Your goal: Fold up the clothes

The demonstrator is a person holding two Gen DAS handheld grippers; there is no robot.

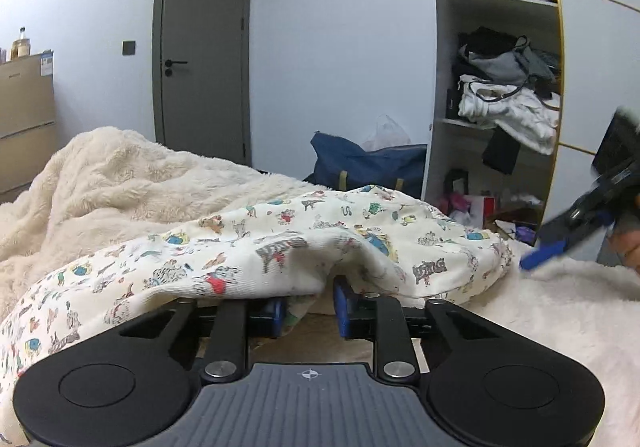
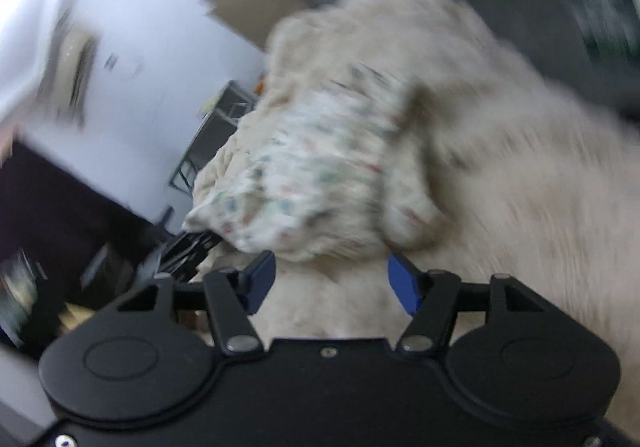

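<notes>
Two claws at a printed garment on a fleece-covered bed

The left claw (image 1: 308, 305) sits low at the near edge of the animal-print garment (image 1: 280, 247), its blue pads (image 1: 343, 303) set narrowly apart with a fold of the cloth draped over and hanging between them; whether they pinch it I cannot tell. The right claw (image 2: 332, 283) stands wide with nothing between its pads, just short of the garment's near edge in its own blurred view. The garment lies rumpled across a cream fleece blanket (image 1: 120, 183) covering the bed. Beyond it a blue duffel bag (image 1: 368, 163) sits on the floor by a grey door (image 1: 200, 47), an open wardrobe shelf (image 1: 500, 59) holds heaped clothes and bags, and a cardboard box (image 1: 24, 119) stands at the left wall
</notes>
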